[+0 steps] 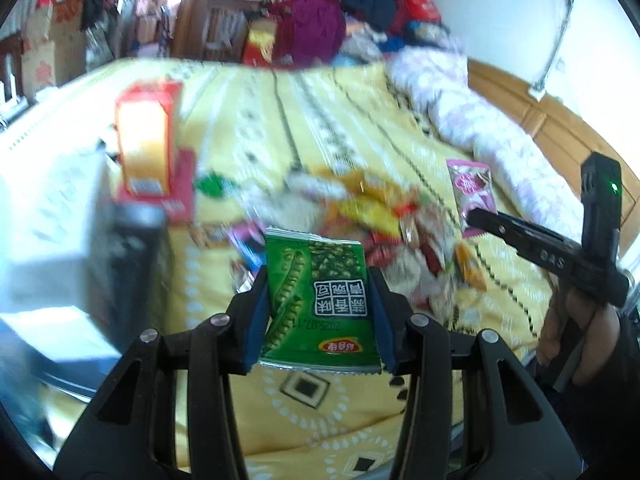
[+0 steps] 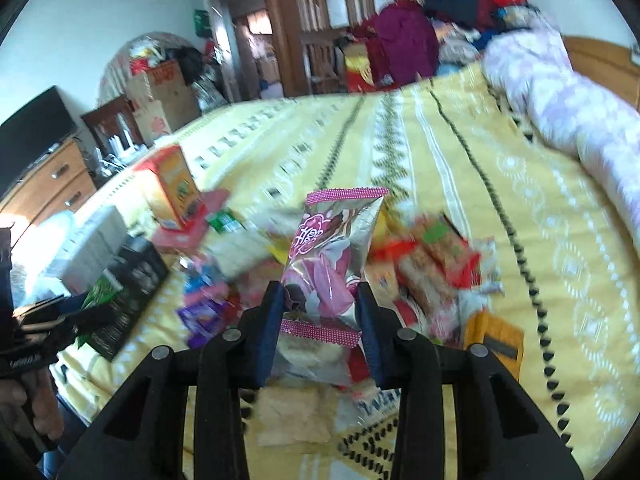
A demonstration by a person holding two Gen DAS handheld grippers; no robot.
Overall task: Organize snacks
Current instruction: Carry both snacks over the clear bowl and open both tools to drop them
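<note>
Snack pile of mixed bright wrappers (image 1: 372, 216) lay mid-frame on yellow patterned bedspread (image 1: 320, 120). Left gripper (image 1: 318, 300) was clamped on green pea snack packet (image 1: 320, 300), lower centre. Right gripper (image 2: 320, 320) was clamped on pink-and-silver foil packet (image 2: 332, 256). Orange carton (image 1: 146, 140) stood upper left.

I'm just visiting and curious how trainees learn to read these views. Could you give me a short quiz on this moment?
1. True or false: the left gripper is shut on a green pea packet.
2. What does the right gripper hold? A) an orange box B) a pink and silver snack packet C) nothing
3. Fill in: the loose snack pile lies on a yellow patterned ____.

Key: 1 true; 2 B; 3 bedspread.
</note>
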